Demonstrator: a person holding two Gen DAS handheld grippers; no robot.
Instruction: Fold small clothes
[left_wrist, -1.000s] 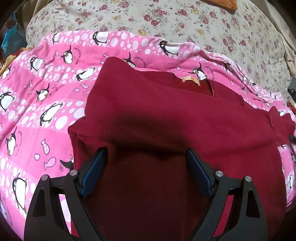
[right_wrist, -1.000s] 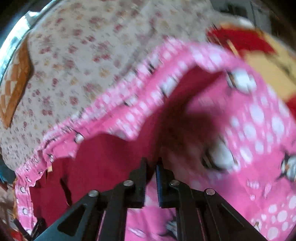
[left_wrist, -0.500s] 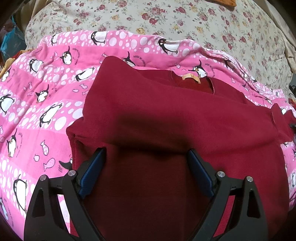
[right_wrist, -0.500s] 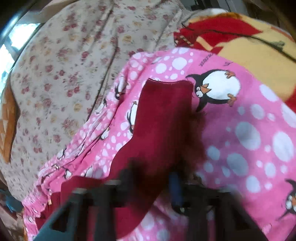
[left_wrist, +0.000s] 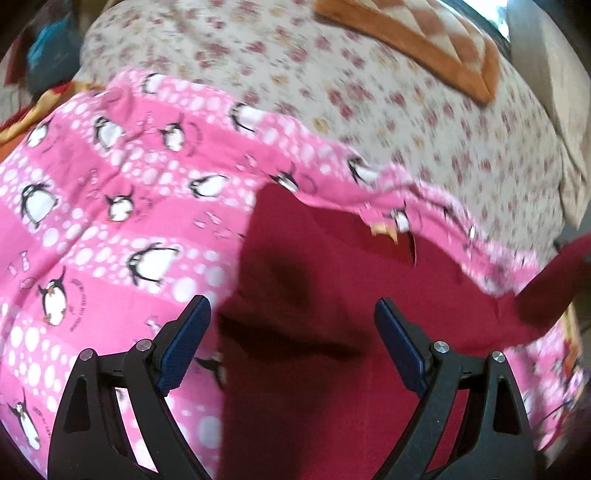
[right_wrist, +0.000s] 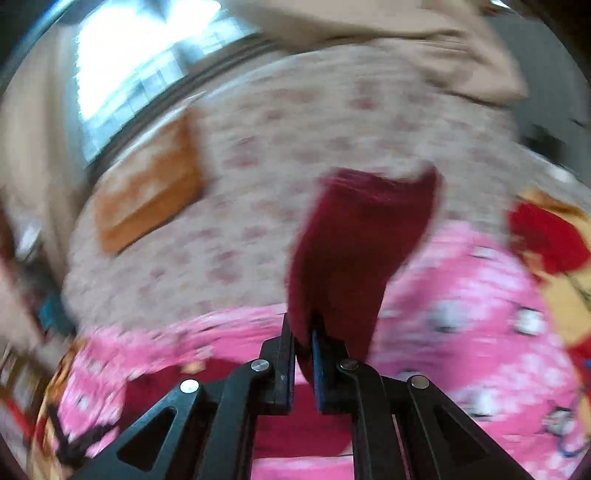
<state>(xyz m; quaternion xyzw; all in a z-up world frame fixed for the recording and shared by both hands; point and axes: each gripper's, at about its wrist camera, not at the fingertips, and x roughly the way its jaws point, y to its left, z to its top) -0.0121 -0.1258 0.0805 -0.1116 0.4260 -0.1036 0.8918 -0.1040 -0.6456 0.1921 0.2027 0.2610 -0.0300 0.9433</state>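
A dark red top (left_wrist: 332, 295) lies spread on a pink penguin-print blanket (left_wrist: 110, 206), its tan neck label (left_wrist: 382, 229) at the far edge. My left gripper (left_wrist: 291, 310) hovers over the top's left part, jaws wide apart, nothing between the blue pads (left_wrist: 184, 343). At the right edge of the left wrist view a sleeve (left_wrist: 554, 280) is lifted off the blanket. In the right wrist view my right gripper (right_wrist: 303, 328) is shut on that red sleeve (right_wrist: 362, 236), which stands up ahead of the fingers with its cuff uppermost.
Beyond the pink blanket (right_wrist: 461, 295) lies a cream floral bedcover (left_wrist: 406, 110) with an orange checked cushion (left_wrist: 424, 40) on it. A red and yellow blanket (right_wrist: 554, 243) lies at the right. A bright window (right_wrist: 147, 74) is behind the bed.
My right gripper has closed on the sleeve and lifted it up off the blanket. My left gripper has risen and drawn back from the top, still open.
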